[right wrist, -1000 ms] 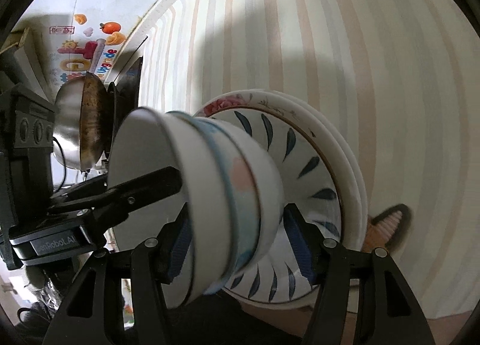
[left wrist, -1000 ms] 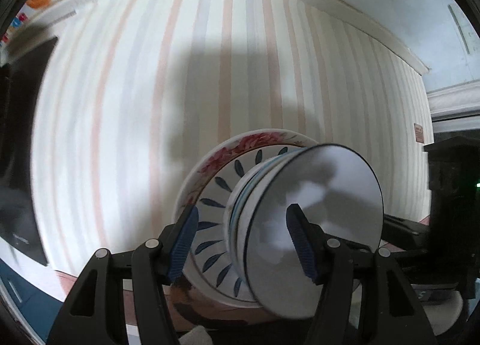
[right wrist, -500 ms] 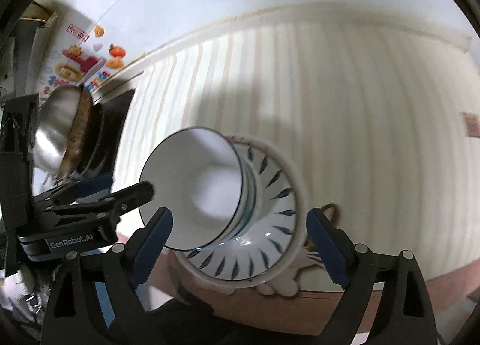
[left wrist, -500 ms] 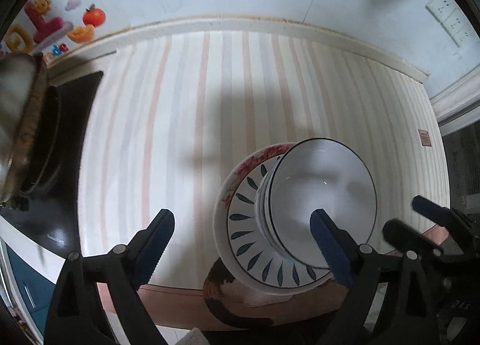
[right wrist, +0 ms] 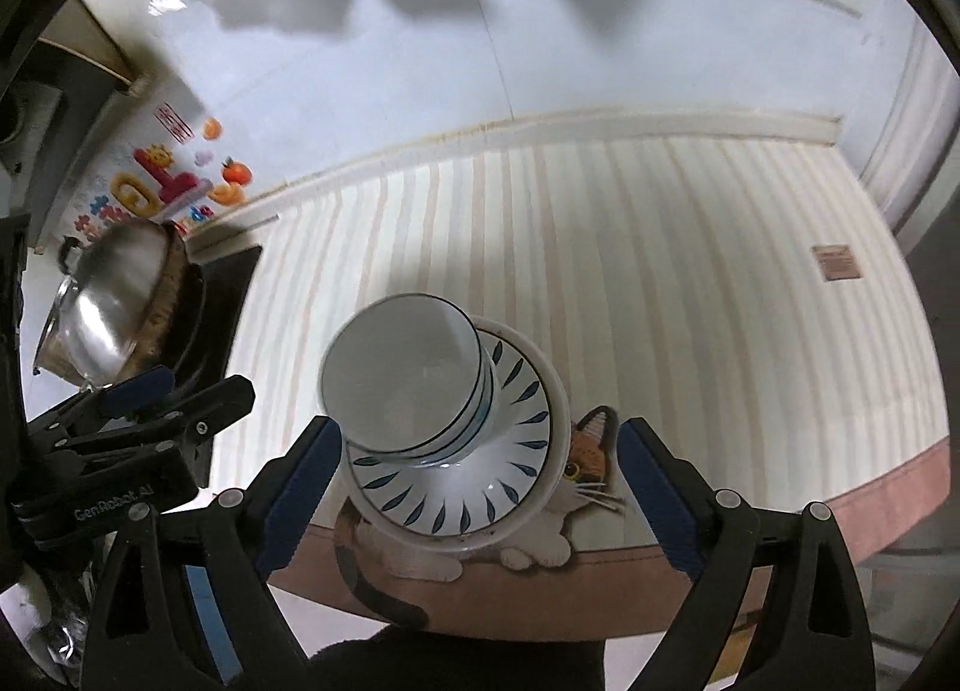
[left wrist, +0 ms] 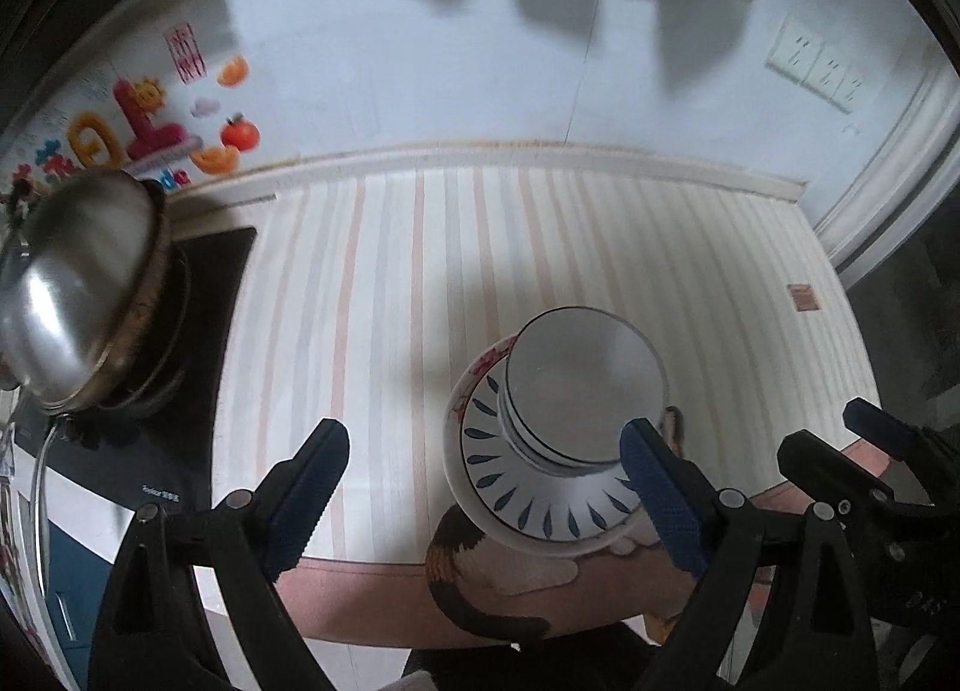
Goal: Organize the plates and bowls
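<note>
"GenRobot AI" in white on the black body of the left gripper (right wrist: 141, 412), right-wrist view

White bowls (right wrist: 408, 379) with dark rims; white plate (right wrist: 510, 475) with blue leaf strokes; cream worktop cloth (right wrist: 660, 271) striped pink and grey.

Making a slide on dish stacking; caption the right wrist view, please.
Open right gripper above nested bowls stacked on plates on a striped tablecloth.
</note>
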### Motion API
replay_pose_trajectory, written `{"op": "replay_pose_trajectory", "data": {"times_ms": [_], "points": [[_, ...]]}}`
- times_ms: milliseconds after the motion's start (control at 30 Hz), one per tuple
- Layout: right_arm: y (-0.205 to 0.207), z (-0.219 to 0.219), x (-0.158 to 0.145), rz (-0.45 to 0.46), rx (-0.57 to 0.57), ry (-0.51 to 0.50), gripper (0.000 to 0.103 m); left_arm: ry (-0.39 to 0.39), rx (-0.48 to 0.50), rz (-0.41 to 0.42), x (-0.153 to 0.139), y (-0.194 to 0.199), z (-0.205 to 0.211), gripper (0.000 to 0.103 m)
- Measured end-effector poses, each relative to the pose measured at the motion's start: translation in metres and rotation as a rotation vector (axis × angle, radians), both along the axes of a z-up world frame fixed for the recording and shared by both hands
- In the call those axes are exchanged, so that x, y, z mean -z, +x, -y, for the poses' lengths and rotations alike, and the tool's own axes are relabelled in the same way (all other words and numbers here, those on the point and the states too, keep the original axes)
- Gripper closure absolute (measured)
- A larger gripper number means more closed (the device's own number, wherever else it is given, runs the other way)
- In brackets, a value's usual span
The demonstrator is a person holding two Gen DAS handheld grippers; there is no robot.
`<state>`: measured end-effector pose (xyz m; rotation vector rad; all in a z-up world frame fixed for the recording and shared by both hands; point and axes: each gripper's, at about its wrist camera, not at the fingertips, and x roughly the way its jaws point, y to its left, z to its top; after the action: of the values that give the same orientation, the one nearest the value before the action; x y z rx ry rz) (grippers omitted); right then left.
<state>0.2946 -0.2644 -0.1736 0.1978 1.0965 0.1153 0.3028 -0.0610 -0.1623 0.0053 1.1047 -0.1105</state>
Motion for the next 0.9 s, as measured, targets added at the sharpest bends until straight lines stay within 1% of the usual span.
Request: {"op": "replay_pose_trajectory", "data": {"times_ms": [100,233,433,600,767,800,900], "points": [[-0.025,-0.004,-0.029,0.061,-0.001,-0.031,0.007,0.000,-0.013,0.065,-0.023,-0.024,0.000,0.010],[-0.061,-0.008,-0.065,0.140,-0.009,-0.060,0.007,0.007,-0.036,0.127,-0.048,-0.056,0.001,0.010],[-0.112,-0.005,-0.100,0.218,-0.036,-0.058,0.007,0.019,-0.080,0.183,-0.071,-0.109,0.004,0.010],[-0.156,0.000,-0.118,0.245,-0.069,-0.050,0.007,0.037,-0.127,0.213,-0.084,-0.156,0.006,0.010],[-0.194,0.000,-0.127,0.263,-0.086,-0.065,0.006,0.062,-0.159,0.245,-0.094,-0.194,0.009,0.010],[-0.201,0.001,-0.129,0.266,-0.086,-0.064,0.005,0.062,-0.165,0.250,-0.097,-0.200,0.009,0.007],[-0.222,0.002,-0.136,0.281,-0.082,-0.071,0.005,0.054,-0.168,0.270,-0.104,-0.217,0.008,0.002]]}}
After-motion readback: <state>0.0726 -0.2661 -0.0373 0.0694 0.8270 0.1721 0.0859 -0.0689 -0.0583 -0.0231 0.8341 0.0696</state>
